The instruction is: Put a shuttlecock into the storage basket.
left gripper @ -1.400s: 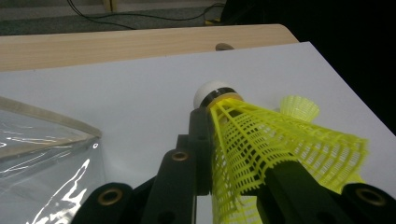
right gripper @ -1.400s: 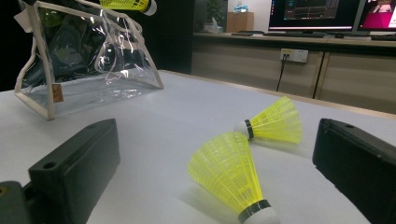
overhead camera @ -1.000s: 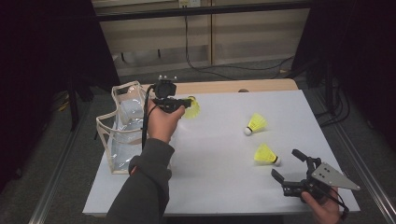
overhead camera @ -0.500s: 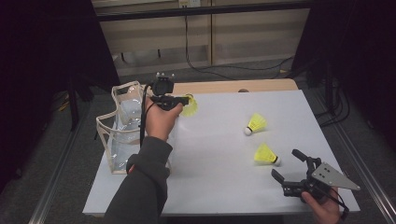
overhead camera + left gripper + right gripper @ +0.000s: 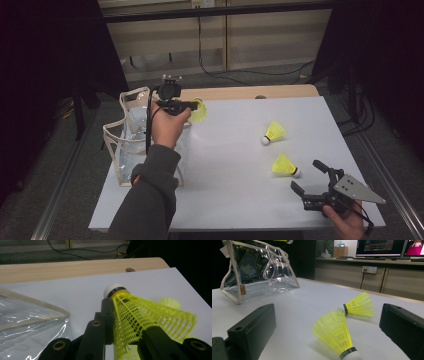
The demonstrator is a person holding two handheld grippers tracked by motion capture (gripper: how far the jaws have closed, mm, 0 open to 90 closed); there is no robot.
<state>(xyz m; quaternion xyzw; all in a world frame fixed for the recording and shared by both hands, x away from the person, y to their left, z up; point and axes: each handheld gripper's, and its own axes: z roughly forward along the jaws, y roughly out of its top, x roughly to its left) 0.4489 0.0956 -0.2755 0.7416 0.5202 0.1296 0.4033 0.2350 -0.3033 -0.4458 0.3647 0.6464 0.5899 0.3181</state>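
My left gripper (image 5: 189, 105) is shut on a yellow shuttlecock (image 5: 200, 111) and holds it in the air beside the top of a clear plastic bag (image 5: 131, 135) with beige trim. In the left gripper view the jaws pinch the mesh skirt of the shuttlecock (image 5: 140, 315), its white cork pointing away, with the bag (image 5: 27, 322) at lower left. Two more yellow shuttlecocks (image 5: 274, 132) (image 5: 284, 166) lie on the white table. My right gripper (image 5: 306, 175) stands open near the front right corner, just short of the nearer shuttlecock (image 5: 335, 333).
The bag (image 5: 259, 272) stands upright at the table's left edge with its mouth up. A wooden strip (image 5: 280, 92) runs along the far edge of the white table (image 5: 225, 165). Cables lie on the floor beyond it.
My left gripper has drifted slightly left toward the bag, still holding the shuttlecock. The right gripper and the two lying shuttlecocks have not moved.
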